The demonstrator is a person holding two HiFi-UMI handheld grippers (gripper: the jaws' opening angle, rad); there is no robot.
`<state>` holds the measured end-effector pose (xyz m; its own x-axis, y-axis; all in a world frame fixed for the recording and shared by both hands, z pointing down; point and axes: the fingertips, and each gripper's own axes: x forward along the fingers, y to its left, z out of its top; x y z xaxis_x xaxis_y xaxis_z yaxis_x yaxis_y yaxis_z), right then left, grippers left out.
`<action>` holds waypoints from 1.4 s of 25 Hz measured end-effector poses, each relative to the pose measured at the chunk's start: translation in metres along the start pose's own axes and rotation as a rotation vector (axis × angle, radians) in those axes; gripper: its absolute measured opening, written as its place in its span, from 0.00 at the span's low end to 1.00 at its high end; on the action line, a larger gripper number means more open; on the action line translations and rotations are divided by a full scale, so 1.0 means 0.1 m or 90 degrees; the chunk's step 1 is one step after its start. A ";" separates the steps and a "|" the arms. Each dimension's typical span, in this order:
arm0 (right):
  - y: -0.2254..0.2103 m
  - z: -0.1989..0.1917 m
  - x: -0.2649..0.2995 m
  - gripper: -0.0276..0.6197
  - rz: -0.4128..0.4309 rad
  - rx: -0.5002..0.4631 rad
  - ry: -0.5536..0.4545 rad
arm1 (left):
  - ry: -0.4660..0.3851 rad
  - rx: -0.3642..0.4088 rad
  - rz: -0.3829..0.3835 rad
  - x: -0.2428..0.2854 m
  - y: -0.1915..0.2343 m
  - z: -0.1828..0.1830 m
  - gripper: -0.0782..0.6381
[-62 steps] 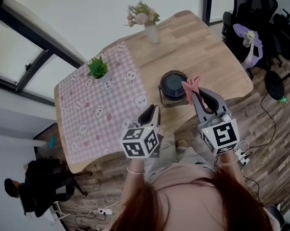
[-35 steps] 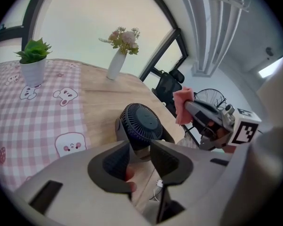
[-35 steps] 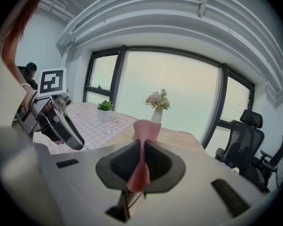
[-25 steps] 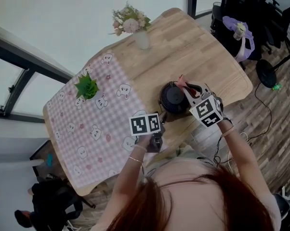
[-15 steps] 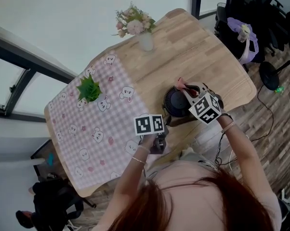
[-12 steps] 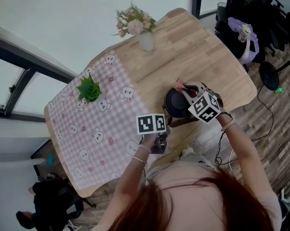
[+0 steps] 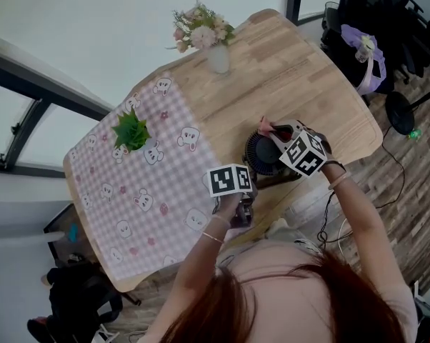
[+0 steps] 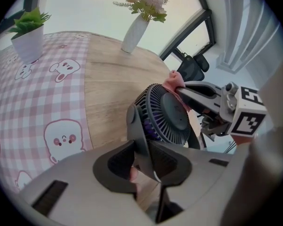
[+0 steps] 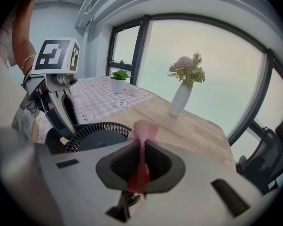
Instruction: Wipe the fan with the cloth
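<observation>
A pink-checked tablecloth with bear prints (image 7: 129, 184) covers the left part of the pale wooden table (image 7: 293, 70), with a small green plant in a white pot (image 7: 131, 131) standing on it. Neither matters to the wipe.

The left gripper (image 8: 144, 154) comes next, low at the table's near edge. Its jaws have just been closing, and they now stand narrowly apart with the upright bar of the fan's stand between them, both pads pressing on it. This grip looks meant to steady the fan.

The dark grey round desk fan (image 7: 263, 152) sits near the table's near edge, between the 2 grippers, its ribbed grille tilted up and toward the right gripper.

The right gripper (image 9: 142, 157) is the nearer of the 2 to that grille. Its jaws are pinched nearly together on a thin pink cloth (image 9: 142, 131), whose free end sticks out past the tips. From these jaws the grille lies just below and to the left, and the cloth's end reaches the grille's far rim and seems to touch it. The coming stroke would likely draw the cloth across the ribs, toward the left gripper.
</observation>
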<state>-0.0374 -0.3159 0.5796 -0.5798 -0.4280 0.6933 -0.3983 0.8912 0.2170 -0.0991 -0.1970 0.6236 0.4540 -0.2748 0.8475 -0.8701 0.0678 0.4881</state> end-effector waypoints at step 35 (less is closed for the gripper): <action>0.15 -0.32 -0.32 0.08 -0.045 0.073 0.031 | -0.056 -0.144 -0.012 -0.01 0.08 0.01 0.23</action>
<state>-0.0020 -0.2838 0.5832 -0.5129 -0.4793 0.7122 -0.5176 0.8345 0.1888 -0.1066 -0.1973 0.6264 0.4433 -0.3592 0.8213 -0.7923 0.2716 0.5464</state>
